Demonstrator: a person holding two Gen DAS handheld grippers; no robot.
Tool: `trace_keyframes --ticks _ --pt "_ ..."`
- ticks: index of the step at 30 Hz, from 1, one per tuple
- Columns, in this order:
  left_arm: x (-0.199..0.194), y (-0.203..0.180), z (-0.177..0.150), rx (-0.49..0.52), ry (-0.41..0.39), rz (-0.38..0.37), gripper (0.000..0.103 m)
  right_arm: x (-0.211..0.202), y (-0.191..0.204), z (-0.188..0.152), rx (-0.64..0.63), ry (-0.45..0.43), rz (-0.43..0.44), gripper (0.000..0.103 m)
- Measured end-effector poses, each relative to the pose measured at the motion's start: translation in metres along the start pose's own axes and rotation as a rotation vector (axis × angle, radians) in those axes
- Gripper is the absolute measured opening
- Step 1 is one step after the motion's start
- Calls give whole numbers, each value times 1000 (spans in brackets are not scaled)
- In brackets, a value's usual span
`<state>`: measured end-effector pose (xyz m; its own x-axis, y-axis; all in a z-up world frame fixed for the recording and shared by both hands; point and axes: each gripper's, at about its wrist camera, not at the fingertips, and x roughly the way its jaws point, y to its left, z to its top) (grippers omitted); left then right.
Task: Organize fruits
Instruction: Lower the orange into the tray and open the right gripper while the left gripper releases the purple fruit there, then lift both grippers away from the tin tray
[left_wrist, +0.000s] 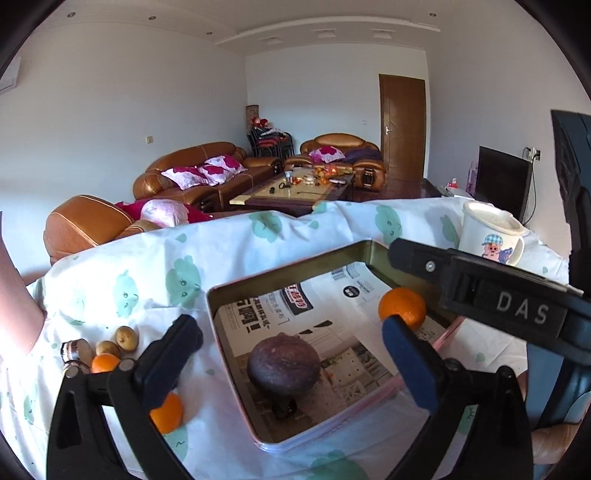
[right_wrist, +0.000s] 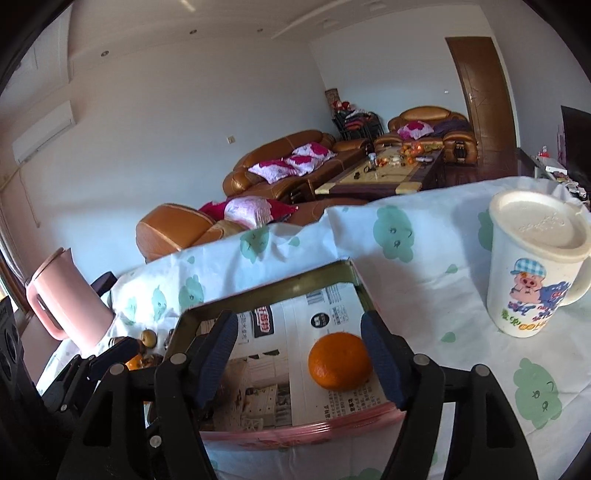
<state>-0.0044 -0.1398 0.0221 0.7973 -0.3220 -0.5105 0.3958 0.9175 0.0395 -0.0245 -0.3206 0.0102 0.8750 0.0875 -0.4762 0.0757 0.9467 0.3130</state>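
The right tongs (right_wrist: 301, 360) gape wide over the tin tray (right_wrist: 258, 291), holding nothing; an orange (right_wrist: 340, 361) lies on the tray's newspaper just inside the right finger. The left tongs (left_wrist: 291, 365) are equally wide and empty above a dark round fruit (left_wrist: 283, 363). A lidded mug (right_wrist: 535, 266) stands right on the table (right_wrist: 424, 266); more fruits (left_wrist: 110, 350) lie left of the tray.

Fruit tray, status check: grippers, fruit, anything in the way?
Both grippers open, left, right above tray. Orange and dark fruit inside. Loose orange outside. Mug clear.
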Motion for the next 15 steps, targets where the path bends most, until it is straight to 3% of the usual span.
trace_keyframes --ticks 4,11,13,15 --pt "-2 15 2 -31 -6 38 103 -12 2 0 -16 -103 -73 82" --pt "-6 40 -3 -49 -17 125 103 -19 7 -5 -44 -183 -132 83" --pt "-9 47 -6 -47 -25 151 103 -20 10 -7 -64 -189 -157 90" --pt "-10 56 -8 -56 -19 167 103 -18 10 -9 -66 -175 -169 90"
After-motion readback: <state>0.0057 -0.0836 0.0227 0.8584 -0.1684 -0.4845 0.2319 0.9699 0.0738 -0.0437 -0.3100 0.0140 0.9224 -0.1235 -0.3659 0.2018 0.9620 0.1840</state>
